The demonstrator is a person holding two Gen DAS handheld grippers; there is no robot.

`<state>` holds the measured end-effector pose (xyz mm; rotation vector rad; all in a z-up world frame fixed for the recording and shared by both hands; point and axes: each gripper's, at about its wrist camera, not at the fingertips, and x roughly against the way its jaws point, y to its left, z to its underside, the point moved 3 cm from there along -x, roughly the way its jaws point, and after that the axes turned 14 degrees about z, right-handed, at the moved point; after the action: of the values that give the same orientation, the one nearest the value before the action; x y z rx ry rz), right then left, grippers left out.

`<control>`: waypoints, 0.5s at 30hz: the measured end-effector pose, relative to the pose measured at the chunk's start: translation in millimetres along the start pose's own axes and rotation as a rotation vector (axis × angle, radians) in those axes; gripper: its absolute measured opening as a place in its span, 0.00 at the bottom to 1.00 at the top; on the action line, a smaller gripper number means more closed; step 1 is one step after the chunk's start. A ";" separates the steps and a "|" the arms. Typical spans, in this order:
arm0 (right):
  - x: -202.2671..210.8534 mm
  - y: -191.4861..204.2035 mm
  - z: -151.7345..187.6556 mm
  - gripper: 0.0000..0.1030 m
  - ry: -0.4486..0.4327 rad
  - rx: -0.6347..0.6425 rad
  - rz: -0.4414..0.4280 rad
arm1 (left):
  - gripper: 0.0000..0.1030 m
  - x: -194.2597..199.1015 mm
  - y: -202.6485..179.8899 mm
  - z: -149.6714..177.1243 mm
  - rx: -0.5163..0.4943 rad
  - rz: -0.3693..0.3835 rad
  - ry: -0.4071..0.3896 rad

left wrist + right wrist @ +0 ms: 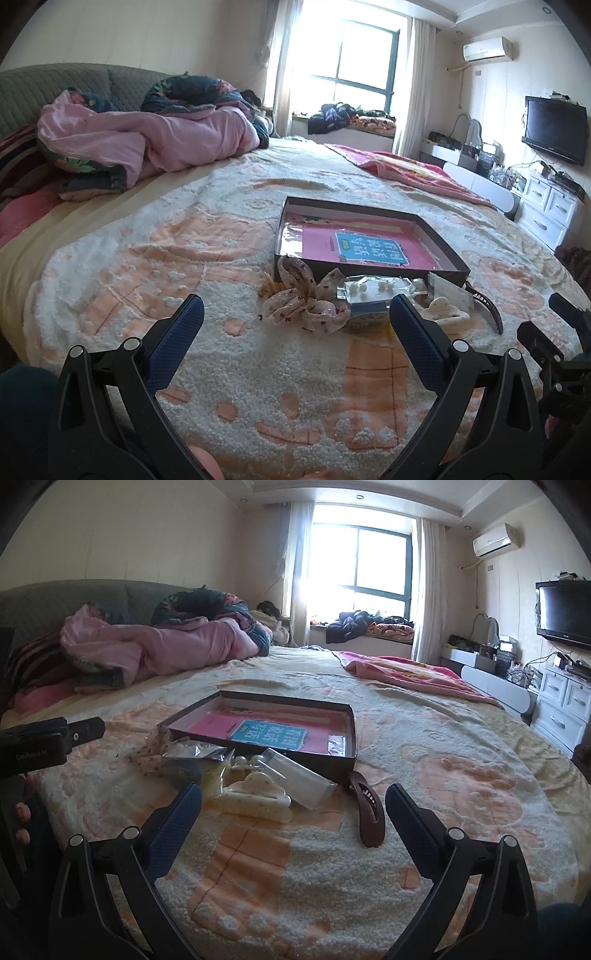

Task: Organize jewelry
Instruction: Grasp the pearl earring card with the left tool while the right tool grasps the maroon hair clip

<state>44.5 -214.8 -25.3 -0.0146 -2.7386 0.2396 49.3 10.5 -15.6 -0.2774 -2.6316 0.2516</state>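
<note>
hovering over the bedspread (pixel 258 369), left gripper (pixel 295 317) and right gripper (pixel 293 801) fingers spread wide, empty.

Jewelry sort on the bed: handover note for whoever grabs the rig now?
Left gripper: open, holding nothing, hovering short of the pile.
Right gripper: open, holding nothing, facing the clips.
Shallow box sits on the bedspread; no jewelry visible in it, only its printed lining.
In front of the box: floral scrunchie, bag of pearl earrings, cream claw clip, clear packet, brown hair clip.
Done: nothing placed yet.
Left: likely move every piece into the box.
</note>
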 end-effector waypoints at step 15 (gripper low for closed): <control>-62.9 -33.6 -15.1 0.94 0.157 -0.050 0.052 | 0.89 -66.6 -35.1 -12.8 -0.047 0.120 0.174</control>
<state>109.2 -248.2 -29.8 -0.1135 -2.5896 0.1769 107.7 -37.5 -26.0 -0.4529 -2.4546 0.1958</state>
